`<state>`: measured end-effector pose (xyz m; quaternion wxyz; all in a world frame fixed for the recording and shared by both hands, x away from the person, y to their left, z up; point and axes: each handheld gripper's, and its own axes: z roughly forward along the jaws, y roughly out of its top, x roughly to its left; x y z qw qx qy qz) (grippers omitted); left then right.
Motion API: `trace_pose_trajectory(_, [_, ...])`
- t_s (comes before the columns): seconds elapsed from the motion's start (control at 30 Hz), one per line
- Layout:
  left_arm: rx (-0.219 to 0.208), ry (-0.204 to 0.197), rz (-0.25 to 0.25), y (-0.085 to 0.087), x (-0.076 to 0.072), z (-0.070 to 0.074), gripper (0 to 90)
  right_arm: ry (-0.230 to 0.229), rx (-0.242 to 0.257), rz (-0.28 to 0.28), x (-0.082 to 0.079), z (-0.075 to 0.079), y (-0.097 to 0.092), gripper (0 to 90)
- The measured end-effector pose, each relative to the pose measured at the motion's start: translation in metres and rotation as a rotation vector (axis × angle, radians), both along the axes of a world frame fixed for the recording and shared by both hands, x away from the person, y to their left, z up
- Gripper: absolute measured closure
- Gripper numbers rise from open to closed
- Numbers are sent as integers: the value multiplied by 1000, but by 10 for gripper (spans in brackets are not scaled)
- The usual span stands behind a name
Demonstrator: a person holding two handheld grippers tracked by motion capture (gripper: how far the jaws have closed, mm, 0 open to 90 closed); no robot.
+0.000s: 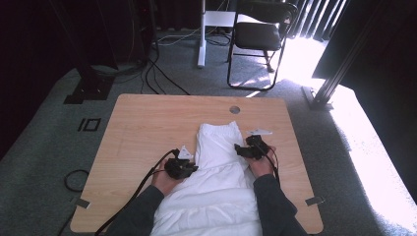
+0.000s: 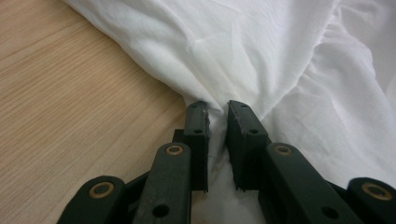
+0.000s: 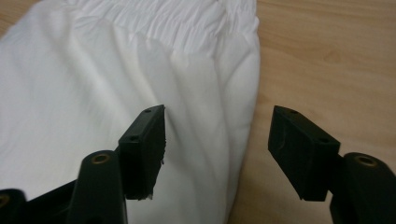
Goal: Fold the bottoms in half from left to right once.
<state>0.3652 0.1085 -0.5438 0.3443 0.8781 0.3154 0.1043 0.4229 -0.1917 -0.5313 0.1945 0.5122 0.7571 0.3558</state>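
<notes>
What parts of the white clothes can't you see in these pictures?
- High view: the white garment runs off the bottom edge, and the person's sleeves cover its lower sides.
- Left gripper view: the fold pinched in the left gripper is hidden by the jaws.
- Right gripper view: the right gripper stands open; the garment's left part is cut off by the edge.

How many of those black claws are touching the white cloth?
1. The left claw pinches the white cloth at its left edge; the right claw stands open over its right edge.
</notes>
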Motion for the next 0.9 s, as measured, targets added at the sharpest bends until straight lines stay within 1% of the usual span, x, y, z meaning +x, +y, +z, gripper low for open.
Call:
trace_pose_trajectory(0.03, [-2, 1, 1, 0, 0, 0, 794, 1, -12, 2, 6, -1, 3, 357])
trace_pose_trajectory(0.07, [-4, 2, 3, 0, 1, 0, 790, 11, -11, 7, 13, -3, 6, 350])
trace_pose_trajectory(0.1, [-4, 2, 3, 0, 1, 0, 776, 11, -11, 7, 13, -3, 6, 350])
trace_pose_trajectory(0.13, [6, -10, 13, 2, 3, 3, 776, 13, -17, 4, 17, -6, 8, 351])
trace_pose_trajectory(0.17, [0, -16, 23, 3, 5, 5, 694, 36, -35, 16, 24, -11, 14, 383])
trace_pose_trajectory(0.2, [-13, -27, 36, 5, 8, 9, 651, 44, -49, 15, 25, -14, 16, 401])
trace_pose_trajectory(0.23, [-37, -37, 51, 7, 11, 14, 623, 58, -58, 7, 26, -17, 17, 425])
trace_pose_trajectory(0.27, [-73, -43, 72, 9, 16, 19, 598, 47, -52, 1, 25, -18, 18, 477])
trace_pose_trajectory(0.3, [-110, -51, 88, 12, 20, 25, 583, 44, -45, 0, 25, -18, 18, 545])
trace_pose_trajectory(0.33, [-138, -61, 111, 13, 25, 29, 568, 40, -40, 7, 24, -18, 18, 632])
trace_pose_trajectory(0.37, [-152, -63, 127, 14, 32, 32, 539, 37, -43, 14, 23, -18, 18, 642])
trace_pose_trajectory(0.43, [-203, -52, 149, 12, 44, 34, 517, 38, -40, 11, 22, -18, 18, 712])
trace_pose_trajectory(0.5, [-200, -52, 162, 5, 55, 33, 476, 42, -34, 11, 22, -18, 17, 730])
trace_pose_trajectory(0.53, [-206, -42, 167, 1, 60, 31, 450, 42, -31, 10, 22, -18, 17, 731])
trace_pose_trajectory(0.57, [-194, -37, 176, -3, 65, 28, 431, 43, -28, 9, 22, -18, 17, 732])
trace_pose_trajectory(0.63, [-201, -14, 184, -11, 74, 22, 397, 44, -24, 11, 22, -18, 16, 732])
trace_pose_trajectory(0.7, [-159, -7, 200, -19, 82, 15, 375, 44, -21, 11, 22, -18, 16, 731])
trace_pose_trajectory(0.73, [-132, 22, 194, -26, 87, 11, 365, 44, -18, 11, 22, -18, 16, 731])
trace_pose_trajectory(0.77, [-84, 26, 183, -31, 90, 9, 360, 43, -17, 11, 22, -18, 15, 731])
trace_pose_trajectory(0.8, [-58, 22, 179, -37, 92, 7, 345, 44, -16, 11, 22, -18, 15, 731])
trace_pose_trajectory(0.83, [-29, 8, 187, -44, 93, 7, 333, 44, -14, 10, 22, -18, 15, 731])
trace_pose_trajectory(0.87, [-18, -12, 192, -49, 94, 7, 330, 42, -13, 11, 22, -19, 15, 731])
trace_pose_trajectory(0.9, [-18, -12, 192, -49, 94, 7, 333, 42, -13, 11, 22, -19, 15, 731])
